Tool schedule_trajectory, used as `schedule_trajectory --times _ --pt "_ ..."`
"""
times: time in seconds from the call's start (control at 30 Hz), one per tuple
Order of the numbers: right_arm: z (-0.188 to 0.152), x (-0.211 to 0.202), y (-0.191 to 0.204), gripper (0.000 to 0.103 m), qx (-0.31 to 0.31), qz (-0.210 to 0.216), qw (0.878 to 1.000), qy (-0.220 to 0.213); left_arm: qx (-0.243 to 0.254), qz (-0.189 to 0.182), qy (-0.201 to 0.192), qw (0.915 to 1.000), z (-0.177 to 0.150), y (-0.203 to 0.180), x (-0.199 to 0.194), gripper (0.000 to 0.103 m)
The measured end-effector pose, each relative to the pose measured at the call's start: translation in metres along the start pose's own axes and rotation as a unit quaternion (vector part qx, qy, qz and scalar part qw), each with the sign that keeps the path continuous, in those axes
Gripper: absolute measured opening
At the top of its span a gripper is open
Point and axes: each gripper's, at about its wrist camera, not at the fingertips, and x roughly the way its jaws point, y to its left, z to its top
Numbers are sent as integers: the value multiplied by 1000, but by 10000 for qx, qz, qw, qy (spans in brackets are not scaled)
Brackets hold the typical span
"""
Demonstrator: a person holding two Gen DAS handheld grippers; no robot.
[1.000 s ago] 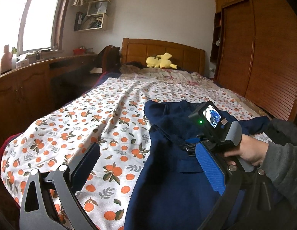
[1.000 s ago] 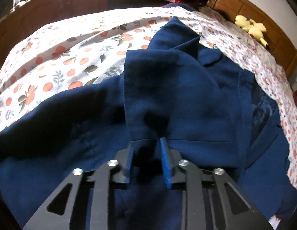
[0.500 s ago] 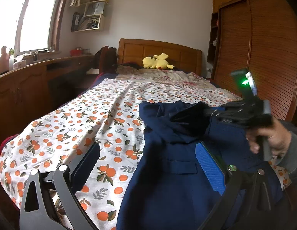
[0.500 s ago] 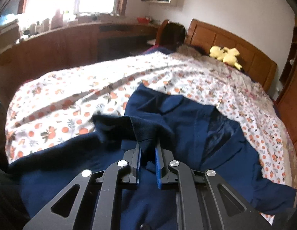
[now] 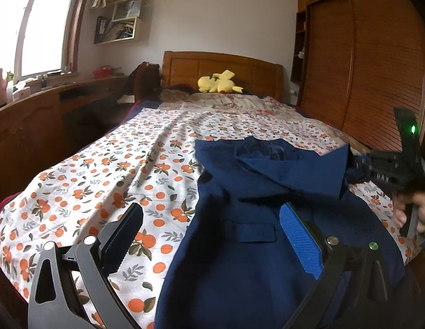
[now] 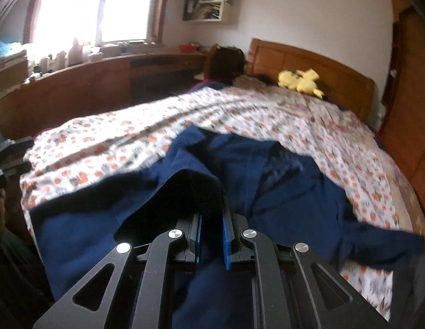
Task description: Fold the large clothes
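A navy blue jacket [image 5: 253, 192] lies spread on the right half of the bed. My right gripper [image 6: 212, 219] is shut on a fold of its fabric, which bunches dark between the blue pads [image 6: 226, 235]. In the left wrist view the right gripper [image 5: 355, 166] holds that flap lifted off the bed at the far right, with a hand [image 5: 421, 213] on its handle. My left gripper [image 5: 212, 235] hovers low over the jacket's near left edge, open, with nothing between its fingers. The rest of the jacket [image 6: 294, 192] stays on the sheet.
The bed has an orange-print sheet [image 5: 130, 164] and a wooden headboard, with a yellow plush toy [image 5: 218, 82] by the pillows. A wooden counter [image 5: 34, 126] runs along the left under the window. A wardrobe [image 5: 377, 82] stands close on the right.
My right gripper has risen and swung to the right with the jacket fabric in it, pulling a flap up off the bed. The left gripper has stayed put.
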Motion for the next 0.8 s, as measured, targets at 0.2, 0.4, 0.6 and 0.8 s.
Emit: schedule_trajectory --times 0.2,0.4,0.6,0.8 --pt "-49 29 -10 11 63 -74 9977 677 120 -57 58 9999 -2 -13 8 100" --pt "-86 42 -14 15 234 8 9944 1030 129 -147 80 9998 -2 -20 16 100" --pt "-93 32 1 25 24 -60 9938 1107 161 -171 54 9997 2 -28 21 100" --pt "-88 9 17 62 -264 21 9952 940 245 -201 31 9995 4 -38 23 100"
